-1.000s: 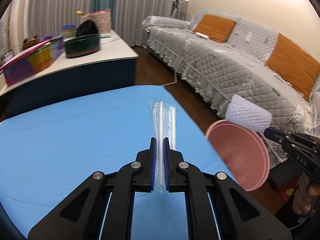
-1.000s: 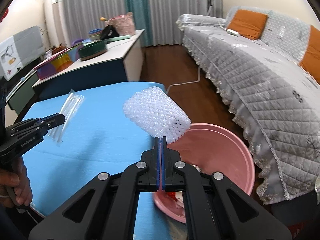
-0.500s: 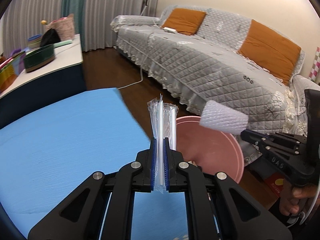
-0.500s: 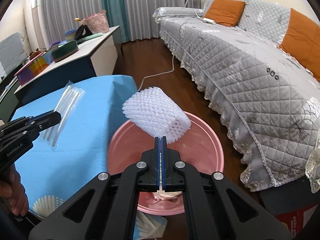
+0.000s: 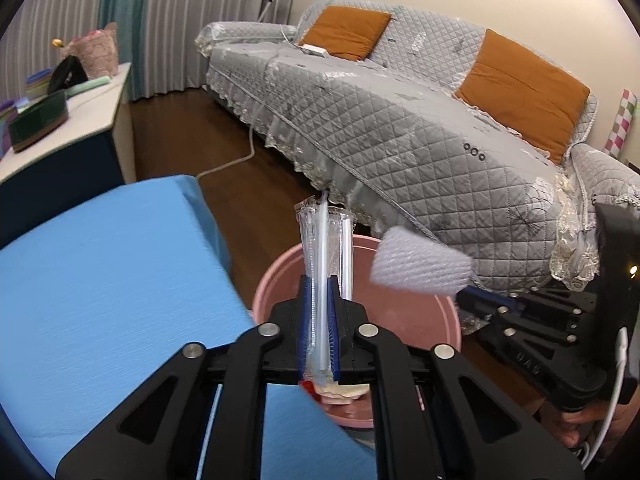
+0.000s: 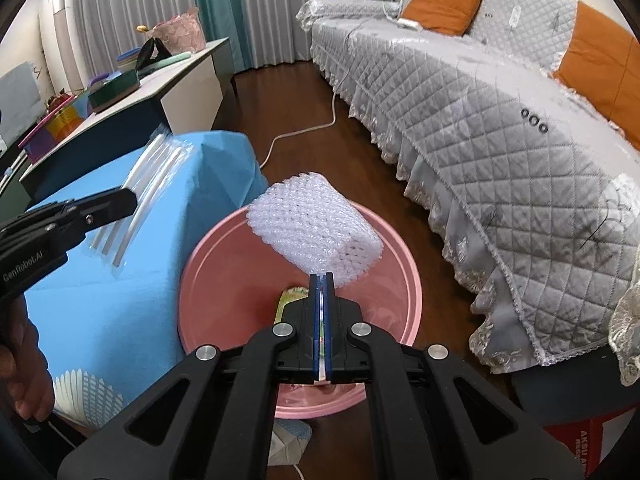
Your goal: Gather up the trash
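A clear packet of straws (image 5: 326, 236) stands upright between the blue pads of my left gripper (image 5: 320, 280), whose jaws are opening while the pads still touch it. It hangs over the near rim of the pink basin (image 5: 276, 280) on the floor. My right gripper (image 6: 322, 278) pinches a white foam net sleeve (image 6: 316, 232) by its edge above the basin (image 6: 224, 280); its jaws are opening slightly. In the right wrist view the left gripper (image 6: 128, 202) and its packet (image 6: 156, 168) are at the left. A green-and-white wrapper (image 6: 294, 296) lies in the basin.
The blue-covered table (image 5: 100, 280) ends just left of the basin. A grey quilted sofa (image 5: 400, 128) runs along the right. A cluttered white cabinet (image 5: 80, 120) stands far left. A white cable (image 6: 296, 132) lies on the wooden floor; a red box (image 6: 592, 440) sits low right.
Both grippers have swung right, off the blue table, with their loads. The straw packet and foam net now hang over the pink basin. The gap between the left pads looks a little wider.
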